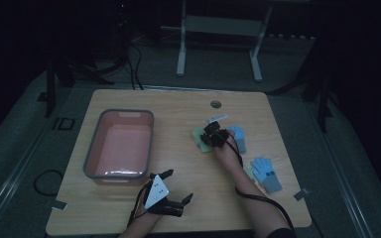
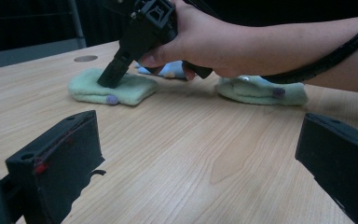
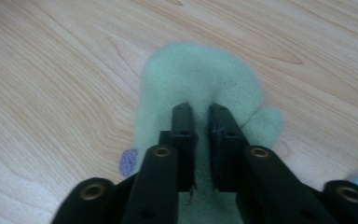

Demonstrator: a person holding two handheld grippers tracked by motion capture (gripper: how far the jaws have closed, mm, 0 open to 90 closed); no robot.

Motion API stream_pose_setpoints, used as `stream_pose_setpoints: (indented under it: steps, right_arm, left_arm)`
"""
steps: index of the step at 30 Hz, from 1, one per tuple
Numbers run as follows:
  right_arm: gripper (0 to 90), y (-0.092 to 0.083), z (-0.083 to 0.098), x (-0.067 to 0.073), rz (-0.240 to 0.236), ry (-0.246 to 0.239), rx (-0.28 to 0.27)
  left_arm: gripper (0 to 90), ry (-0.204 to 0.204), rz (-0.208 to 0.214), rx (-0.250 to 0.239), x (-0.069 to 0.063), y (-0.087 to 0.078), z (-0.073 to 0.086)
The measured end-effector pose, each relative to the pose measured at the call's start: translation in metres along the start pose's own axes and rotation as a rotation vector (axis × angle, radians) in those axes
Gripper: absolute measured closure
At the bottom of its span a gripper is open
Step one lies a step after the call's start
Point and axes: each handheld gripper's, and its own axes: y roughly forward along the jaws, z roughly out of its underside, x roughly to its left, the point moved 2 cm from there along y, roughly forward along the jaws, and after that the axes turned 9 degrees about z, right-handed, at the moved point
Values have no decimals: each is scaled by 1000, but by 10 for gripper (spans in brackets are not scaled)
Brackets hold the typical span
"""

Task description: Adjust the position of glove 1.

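Left gripper (image 1: 174, 189): nearest the camera at the worktop's near edge, jaws wide apart and holding nothing; it seems parked there to leave the other hand room.
Tub (image 1: 92, 158): pink, at the left of the worktop (image 1: 178, 163), open side up, likely waiting to take the gloves.
Green glove (image 3: 200, 84): flat on the worktop right of the tub; its fluffy pile gives the jaws something to bite.
Right gripper (image 3: 201, 114): tilted down onto the green glove, jaws drawn nearly together with a pinch of the fleece between them, presumably to lift it.
Blue gloves (image 1: 267, 173): one just beyond the right hand, one nearer at the right, both untouched.
Second green glove (image 2: 261, 91): flat behind the right forearm.
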Motion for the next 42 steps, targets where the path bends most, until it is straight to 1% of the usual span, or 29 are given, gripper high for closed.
stream_pose_setpoints:
  steps: [2,3,5,7,9,12,14,16,18,19,21,22,25,27,28,29,30,31,32,34,36,38,40,42]
  right_arm:
    - [848,-4,-2,1,-2,33,6]
    - [852,-6,-3,1,-5,44,-1]
    - [856,-11,-4,3,-11,58,1]
    - [860,-19,-5,5,-10,72,-10]
    - [864,-29,-6,7,-17,93,-28]
    - [866,-46,-4,13,-13,103,-47]
    - [869,-59,-2,16,-15,125,-64]
    - [869,-71,0,20,-7,136,-83]
    - [870,-82,2,25,7,133,-97]
    - [872,-88,3,27,8,144,-109]
    - [872,-99,6,31,21,145,-119]
    - [873,-103,7,34,20,144,-125]
    - [873,-115,13,40,37,151,-138]
    - [873,-123,18,43,34,175,-144]
    - [872,-126,21,45,31,175,-147]
    - [872,-126,21,45,31,175,-147]
    - [872,-129,25,48,29,178,-151]
    - [872,-133,32,54,35,175,-146]
    - [872,-134,35,55,32,193,-148]
    - [873,-136,42,60,50,194,-141]
    - [873,-134,47,64,51,193,-122]
    - [873,-131,54,68,74,190,-109]
    - [873,-127,60,70,75,207,-94]
    - [873,-121,64,74,91,197,-78]
  left_arm:
    - [6,0,-2,-5,0,0,0]
    - [6,-1,-3,-7,0,0,0]
    - [5,-2,-3,-7,0,-1,0]
    - [5,-1,-3,-5,0,0,0]
    - [5,-1,-4,-6,0,0,0]
    - [6,-7,-8,-10,0,-1,0]
    - [6,-7,-7,-10,1,-1,0]
    - [6,-3,-7,-9,0,-1,0]
    - [6,-1,-7,-6,0,-1,0]
    - [6,0,-8,-5,0,0,0]
    - [6,-1,-7,-4,0,-1,0]
    - [6,-2,-7,-5,0,0,0]
    - [6,-2,-8,-5,0,0,0]
    - [6,0,-12,-6,0,0,0]
    - [6,0,-12,-6,0,0,0]
    - [6,1,-12,-6,-1,0,0]
    - [6,3,-13,-6,-1,0,0]
    - [6,3,-13,-7,-1,0,0]
    - [6,5,-13,-6,-1,0,0]
    - [6,5,-11,-4,-1,0,0]
    - [6,5,-11,-2,-1,0,0]
    - [6,8,-16,-3,-1,0,0]
    - [6,14,-21,-2,-2,0,0]
    - [6,16,-25,-2,-2,0,0]
